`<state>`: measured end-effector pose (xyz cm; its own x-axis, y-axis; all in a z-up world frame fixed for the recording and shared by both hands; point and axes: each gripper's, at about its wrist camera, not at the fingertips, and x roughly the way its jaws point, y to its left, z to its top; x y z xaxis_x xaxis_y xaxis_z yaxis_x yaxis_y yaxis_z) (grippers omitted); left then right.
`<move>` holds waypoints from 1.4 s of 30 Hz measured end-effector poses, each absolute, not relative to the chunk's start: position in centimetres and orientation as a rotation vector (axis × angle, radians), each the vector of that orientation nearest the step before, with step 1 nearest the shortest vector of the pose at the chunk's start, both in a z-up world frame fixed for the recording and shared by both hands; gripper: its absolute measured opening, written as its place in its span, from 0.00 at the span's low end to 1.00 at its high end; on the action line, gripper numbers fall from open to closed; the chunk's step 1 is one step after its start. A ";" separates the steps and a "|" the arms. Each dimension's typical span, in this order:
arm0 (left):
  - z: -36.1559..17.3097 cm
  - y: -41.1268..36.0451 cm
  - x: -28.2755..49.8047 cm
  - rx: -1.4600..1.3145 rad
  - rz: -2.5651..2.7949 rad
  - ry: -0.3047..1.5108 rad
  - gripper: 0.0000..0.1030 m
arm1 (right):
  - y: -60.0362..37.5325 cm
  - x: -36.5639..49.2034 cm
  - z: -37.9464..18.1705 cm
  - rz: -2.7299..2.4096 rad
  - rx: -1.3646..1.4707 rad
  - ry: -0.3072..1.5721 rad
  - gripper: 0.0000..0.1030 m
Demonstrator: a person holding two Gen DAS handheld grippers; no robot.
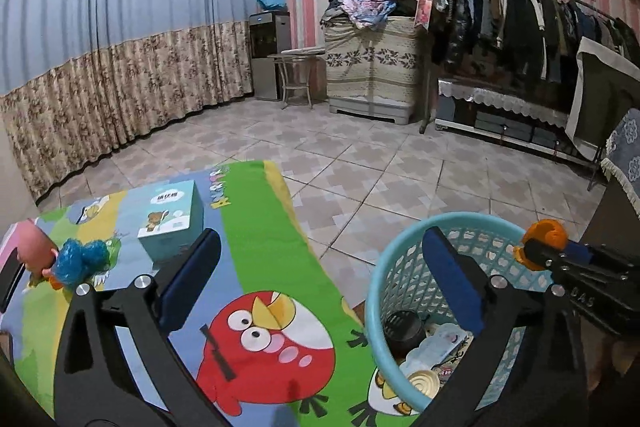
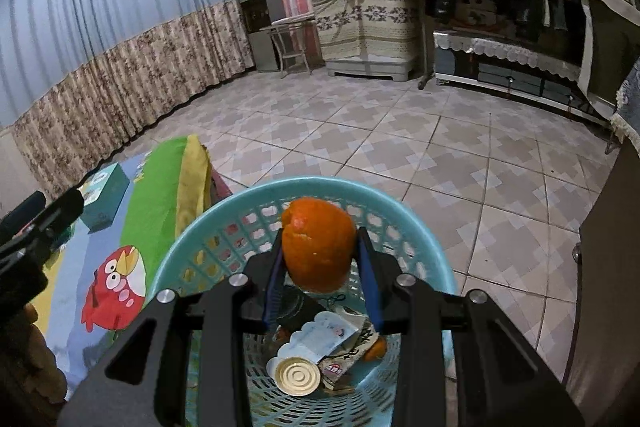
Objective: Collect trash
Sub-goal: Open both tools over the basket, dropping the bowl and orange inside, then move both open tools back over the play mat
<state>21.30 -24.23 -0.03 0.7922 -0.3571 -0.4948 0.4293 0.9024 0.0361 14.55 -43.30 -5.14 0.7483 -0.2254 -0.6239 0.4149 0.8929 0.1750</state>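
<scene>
- Tiled bedroom floor; cartoon mat (image 1: pixel 256 227) beside my blue basket (image 2: pixel 404 215).
- My right gripper (image 2: pixel 320 267) pinches orange peel (image 2: pixel 318 245) above the basket, positioned for dropping.
- My left gripper (image 1: pixel 320 283) gapes wide, empty, straddling mat and basket rim.
- Basket holds a tin lid (image 2: pixel 298 375) and wrappers (image 2: pixel 340 339).

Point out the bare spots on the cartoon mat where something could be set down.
The mat is bare along the green strip between the tissue box and the blue basket, and around the red bird print. The far left corner is crowded: a crumpled blue wrapper and a pink toy.
</scene>
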 end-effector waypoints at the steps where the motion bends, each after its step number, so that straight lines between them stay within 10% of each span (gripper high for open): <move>1: 0.0 -24.1 21.3 0.147 -0.424 0.503 0.95 | -43.2 14.7 -5.2 -0.353 0.314 0.637 0.33; 6: -0.2 -23.5 21.0 0.157 -0.410 0.489 0.95 | -42.8 15.0 -5.4 -0.352 0.309 0.640 0.68; 11: -0.4 -22.9 20.8 0.152 -0.395 0.488 0.95 | -42.7 14.6 -5.1 -0.395 0.297 0.623 0.82; 42: -3.6 -7.8 22.6 0.083 -0.203 0.593 0.95 | -36.7 17.8 -5.3 -0.312 0.240 0.629 0.91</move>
